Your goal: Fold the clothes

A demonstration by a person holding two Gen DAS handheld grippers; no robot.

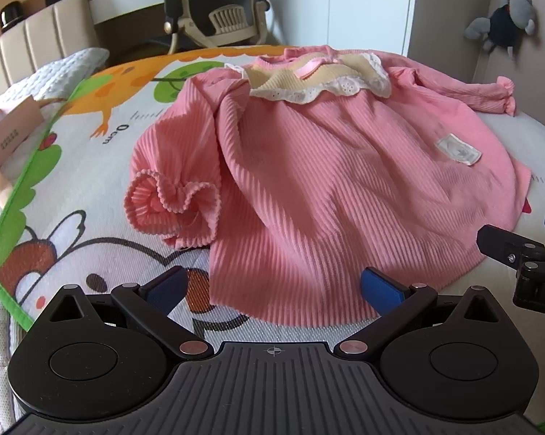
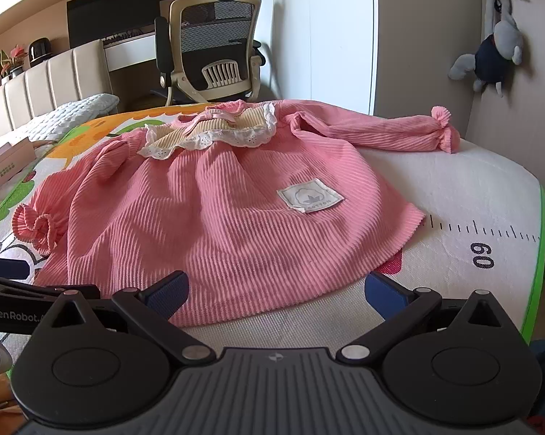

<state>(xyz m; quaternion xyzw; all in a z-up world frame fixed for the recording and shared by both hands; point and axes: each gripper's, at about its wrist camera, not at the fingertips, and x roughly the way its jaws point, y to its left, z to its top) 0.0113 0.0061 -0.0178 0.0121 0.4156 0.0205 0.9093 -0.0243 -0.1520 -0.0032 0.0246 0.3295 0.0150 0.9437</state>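
Observation:
A pink ribbed child's dress (image 1: 326, 188) (image 2: 207, 217) lies spread on a cartoon play mat (image 1: 91, 166) (image 2: 471, 195), its yellow lace-trimmed collar (image 1: 319, 79) (image 2: 214, 130) at the far end. One sleeve is folded in with its frilled cuff (image 1: 170, 199) (image 2: 36, 228); the other sleeve (image 1: 471, 94) (image 2: 381, 130) stretches to the right. A white label (image 1: 457, 148) (image 2: 308, 197) sits on the skirt. My left gripper (image 1: 272, 286) is open, hovering at the near hem. My right gripper (image 2: 274, 290) is open too, at the hem's right part, nothing between its fingers.
The right gripper's black body (image 1: 519, 253) shows at the left wrist view's right edge, and the left gripper's body (image 2: 25, 297) at the right wrist view's left edge. A pink box (image 1: 7, 127) lies at the mat's left. An office chair (image 2: 214, 43) and plush toy (image 2: 490, 54) stand behind.

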